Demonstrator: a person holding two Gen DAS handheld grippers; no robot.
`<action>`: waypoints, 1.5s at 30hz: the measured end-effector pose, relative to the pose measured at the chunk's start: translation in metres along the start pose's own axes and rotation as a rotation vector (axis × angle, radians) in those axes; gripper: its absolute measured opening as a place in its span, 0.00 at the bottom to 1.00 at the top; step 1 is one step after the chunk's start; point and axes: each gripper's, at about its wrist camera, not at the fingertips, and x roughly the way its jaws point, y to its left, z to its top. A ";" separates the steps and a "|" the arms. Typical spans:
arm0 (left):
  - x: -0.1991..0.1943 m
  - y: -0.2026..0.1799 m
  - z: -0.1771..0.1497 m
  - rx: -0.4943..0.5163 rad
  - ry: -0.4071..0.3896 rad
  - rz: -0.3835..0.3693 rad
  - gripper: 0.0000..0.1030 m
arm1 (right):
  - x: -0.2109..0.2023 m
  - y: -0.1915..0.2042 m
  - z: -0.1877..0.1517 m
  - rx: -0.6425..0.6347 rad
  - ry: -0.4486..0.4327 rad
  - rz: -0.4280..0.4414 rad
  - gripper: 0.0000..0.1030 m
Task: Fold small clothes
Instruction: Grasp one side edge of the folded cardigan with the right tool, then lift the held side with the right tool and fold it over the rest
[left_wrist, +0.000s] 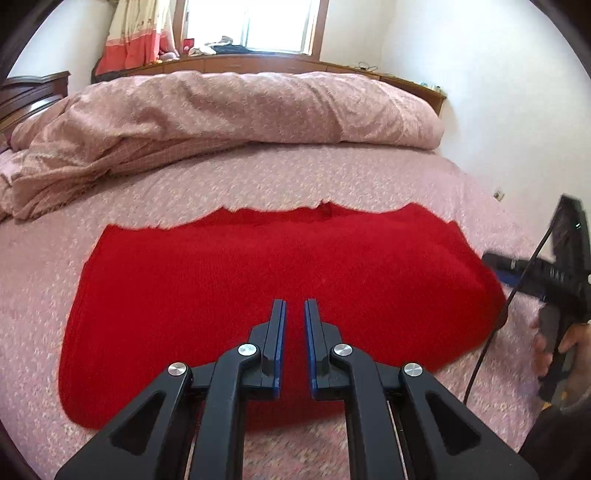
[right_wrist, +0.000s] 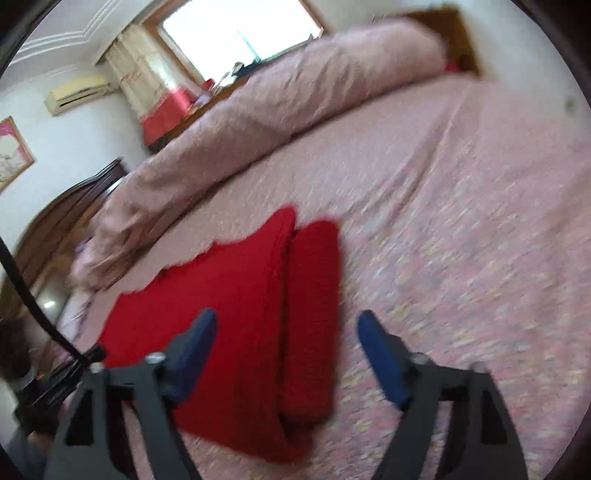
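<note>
left tongs (left_wrist: 294, 306) hover nearly pressed together, empty, over the red knit (left_wrist: 258, 288) on the bed (left_wrist: 258, 177); only the right view shows right tongs (right_wrist: 286, 321) spread above its folded edge.

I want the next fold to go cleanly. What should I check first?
1. Red garment lies flat on the bed: ok.
2. Right side already folded in: ok.
3. Left gripper holds nothing: ok; nearly shut, open it before grasping.
4. Right gripper open, nothing held: ok.
5. Duvet apart from the garment: ok.
6. Far scalloped edge even: cannot tell.
</note>
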 end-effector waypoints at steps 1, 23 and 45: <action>0.004 -0.004 0.005 0.011 0.006 -0.001 0.04 | 0.006 -0.003 0.001 0.023 0.040 0.025 0.85; 0.034 -0.014 0.003 -0.036 0.092 -0.083 0.04 | 0.043 -0.019 0.013 0.205 0.281 0.428 0.91; 0.043 -0.019 0.014 -0.071 0.106 0.006 0.00 | 0.057 -0.028 0.008 0.257 0.197 0.250 0.28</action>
